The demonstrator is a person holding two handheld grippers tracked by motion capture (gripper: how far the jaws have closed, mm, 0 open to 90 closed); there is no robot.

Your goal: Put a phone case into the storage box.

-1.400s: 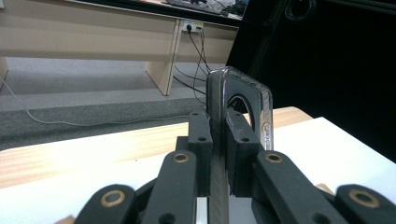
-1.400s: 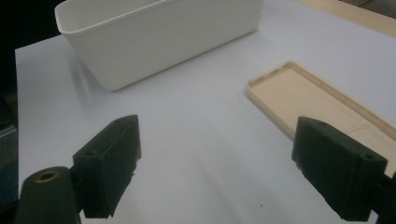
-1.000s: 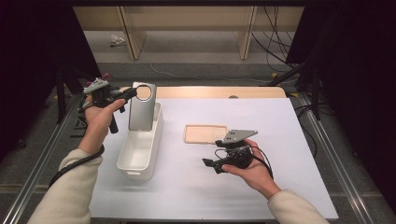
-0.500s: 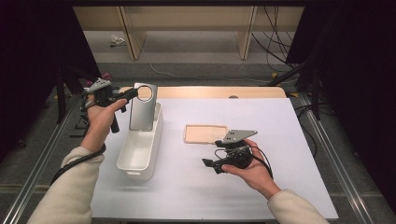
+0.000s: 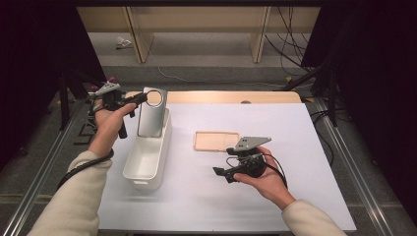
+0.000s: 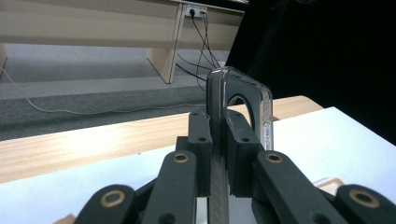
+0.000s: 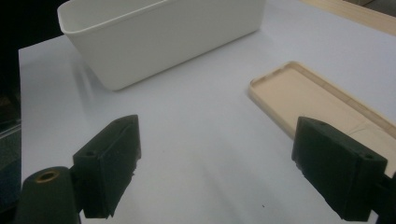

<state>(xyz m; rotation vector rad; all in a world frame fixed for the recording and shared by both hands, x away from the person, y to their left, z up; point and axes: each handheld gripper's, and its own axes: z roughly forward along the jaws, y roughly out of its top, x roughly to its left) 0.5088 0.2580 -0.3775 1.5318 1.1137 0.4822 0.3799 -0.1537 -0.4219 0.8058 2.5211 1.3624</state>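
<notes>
The high view looks down on the whole table (image 5: 206, 206). Each gripper view sits low and close; the right one shares the white bin (image 7: 163, 37) (image 5: 147, 157).

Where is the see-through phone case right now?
In the high view the clear phone case is at the left, held upright by the left tool over the far end of the white bin.

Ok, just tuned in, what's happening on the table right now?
A person works with a gripper in each hand. The left gripper is shut on a grey phone case, holding it upright over the far end of the white bin. The right gripper rests with its jaws open, holding nothing, just in front of a beige phone case that lies flat on the white table.
</notes>
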